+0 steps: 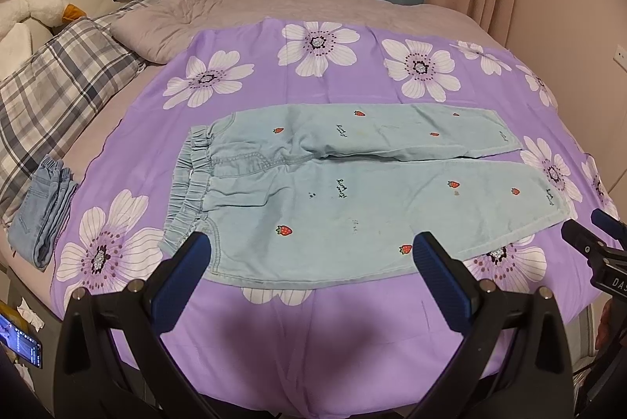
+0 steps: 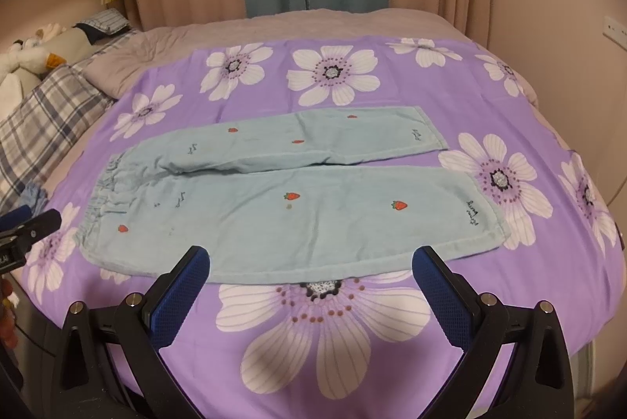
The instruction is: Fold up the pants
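Nearest you, your left tool point(image 1: 309, 246) hangs with its jaws spread wide and holding nothing, just short of the near edge of the pants point(image 1: 352, 184); your right tool point(image 2: 311, 260) is equally wide and empty. The pants lie flat and unfolded on the purple flowered sheet point(image 1: 274, 321) covering the bed, waistband point(image 1: 192, 180) to your left, cuffs to your right. Folding looks not yet begun. Next you probably need to pinch the near leg's edge at waistband and cuff and carry it over the far leg. No containers show; folded jeans point(image 1: 43, 211) lie left.
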### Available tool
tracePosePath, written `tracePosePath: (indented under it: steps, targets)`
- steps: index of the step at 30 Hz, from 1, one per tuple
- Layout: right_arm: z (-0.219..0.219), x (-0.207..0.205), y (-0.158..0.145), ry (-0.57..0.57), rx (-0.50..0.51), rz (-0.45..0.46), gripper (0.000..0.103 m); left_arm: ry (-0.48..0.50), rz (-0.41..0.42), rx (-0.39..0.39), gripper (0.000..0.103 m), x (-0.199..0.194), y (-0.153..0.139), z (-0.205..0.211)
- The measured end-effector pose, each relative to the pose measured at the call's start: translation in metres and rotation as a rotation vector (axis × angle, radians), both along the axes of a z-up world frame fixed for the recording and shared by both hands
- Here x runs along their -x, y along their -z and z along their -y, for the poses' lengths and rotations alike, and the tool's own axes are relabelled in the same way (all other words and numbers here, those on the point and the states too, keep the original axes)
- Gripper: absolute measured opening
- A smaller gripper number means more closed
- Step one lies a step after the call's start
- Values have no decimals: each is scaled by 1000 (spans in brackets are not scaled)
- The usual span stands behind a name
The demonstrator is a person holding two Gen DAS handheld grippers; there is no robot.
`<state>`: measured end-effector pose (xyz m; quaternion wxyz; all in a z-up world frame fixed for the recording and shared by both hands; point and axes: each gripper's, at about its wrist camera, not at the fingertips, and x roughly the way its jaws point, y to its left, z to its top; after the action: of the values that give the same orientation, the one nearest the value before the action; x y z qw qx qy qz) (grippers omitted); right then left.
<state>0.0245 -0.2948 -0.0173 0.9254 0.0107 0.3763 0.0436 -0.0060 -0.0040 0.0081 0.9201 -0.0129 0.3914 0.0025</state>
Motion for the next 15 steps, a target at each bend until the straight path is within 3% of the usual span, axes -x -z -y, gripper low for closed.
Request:
tracePosePath:
  steps: [15]
  targets:
    - [1, 1, 0, 0, 1, 0, 102, 17, -1, -12, 103, 0, 0, 5]
